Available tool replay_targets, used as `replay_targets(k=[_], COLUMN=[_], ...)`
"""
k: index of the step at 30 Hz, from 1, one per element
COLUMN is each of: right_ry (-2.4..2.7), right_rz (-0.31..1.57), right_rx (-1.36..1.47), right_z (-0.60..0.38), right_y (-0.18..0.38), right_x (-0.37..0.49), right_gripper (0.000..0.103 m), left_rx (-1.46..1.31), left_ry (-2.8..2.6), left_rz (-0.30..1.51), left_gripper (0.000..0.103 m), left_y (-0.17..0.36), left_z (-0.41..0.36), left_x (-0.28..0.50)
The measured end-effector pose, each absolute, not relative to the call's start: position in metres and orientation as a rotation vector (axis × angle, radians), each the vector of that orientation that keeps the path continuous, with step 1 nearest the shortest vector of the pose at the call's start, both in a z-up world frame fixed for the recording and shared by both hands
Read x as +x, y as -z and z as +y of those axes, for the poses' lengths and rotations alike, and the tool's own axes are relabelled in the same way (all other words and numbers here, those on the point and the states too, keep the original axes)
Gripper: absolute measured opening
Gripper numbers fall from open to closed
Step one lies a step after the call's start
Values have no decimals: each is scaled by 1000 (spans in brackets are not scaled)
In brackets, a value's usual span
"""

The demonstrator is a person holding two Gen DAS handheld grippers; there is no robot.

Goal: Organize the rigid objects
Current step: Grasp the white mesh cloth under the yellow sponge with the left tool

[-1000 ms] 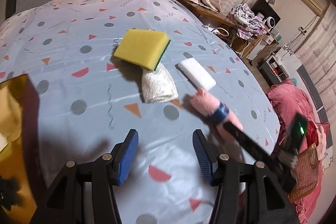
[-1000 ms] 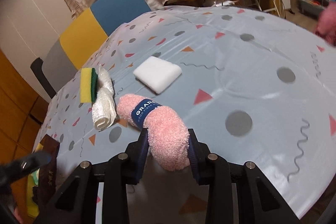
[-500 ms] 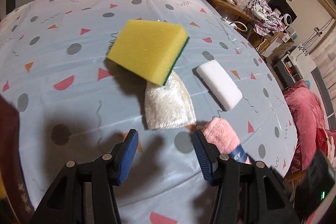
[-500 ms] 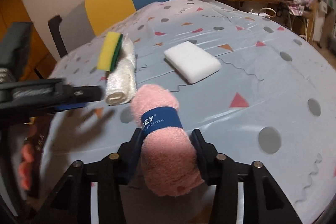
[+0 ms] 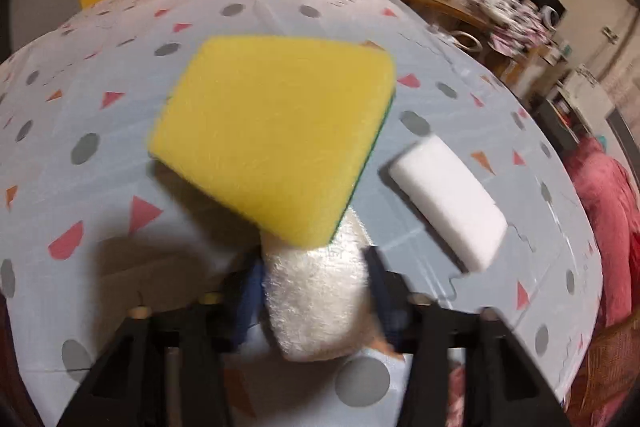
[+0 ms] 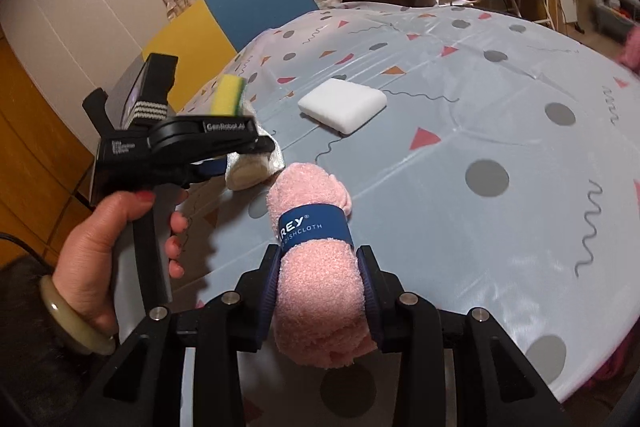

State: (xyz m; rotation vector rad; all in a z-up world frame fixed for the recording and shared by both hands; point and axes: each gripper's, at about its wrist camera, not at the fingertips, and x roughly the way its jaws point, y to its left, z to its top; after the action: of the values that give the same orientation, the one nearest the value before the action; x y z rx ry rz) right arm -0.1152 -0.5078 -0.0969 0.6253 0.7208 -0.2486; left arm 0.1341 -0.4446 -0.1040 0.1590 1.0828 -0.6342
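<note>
The left wrist view is motion-blurred throughout. My left gripper (image 5: 314,287) fingers are smeared, so pad contact with the rolled white cloth (image 5: 316,303) cannot be confirmed there. The yellow sponge (image 5: 276,151) lies over the cloth's far end and hides it; only a thin strip of the sponge's green layer shows. In the right wrist view, my left gripper's body covers most of the sponge (image 6: 229,98) and part of the white cloth (image 6: 250,173). The blue band on the pink dishcloth roll (image 6: 316,267) wraps out of sight, so its lettering is cut short. The roll's underside is hidden. Shelf contents in the background are too small to identify.
</note>
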Motion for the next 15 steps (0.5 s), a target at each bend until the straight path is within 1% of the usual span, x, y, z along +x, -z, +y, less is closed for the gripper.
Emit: replay_targets(k=[1,3,6,9,11,14,15], right_ry=[250,255,252,245,241,243,243], right_rz=[720,712,699,693,690,687,684], right_rx=[629,651,679,695,705,699,700], right_z=[-508,-508,-508,-502,-499,-491,-489], right_y=[97,98,97,94,93,89,88], right_x=[-116,-117,-117,-118,-119,-122,-123], right_gripper=[38,38,38,37,37,37,37], left_rx=[168,142,63,27,94,348,372], left_ry=[644,675,693,696,666,608,610], left_rz=[1080,1099,1143,1140,1103,939,922], left_gripper=[35,32,30,30,29,29,29], left_y=[103,102,94,85,74,56,54], left_z=[-442,-435,-414,-397,-390,-388,-387], left_x=[132,130,126,118,105,76,72])
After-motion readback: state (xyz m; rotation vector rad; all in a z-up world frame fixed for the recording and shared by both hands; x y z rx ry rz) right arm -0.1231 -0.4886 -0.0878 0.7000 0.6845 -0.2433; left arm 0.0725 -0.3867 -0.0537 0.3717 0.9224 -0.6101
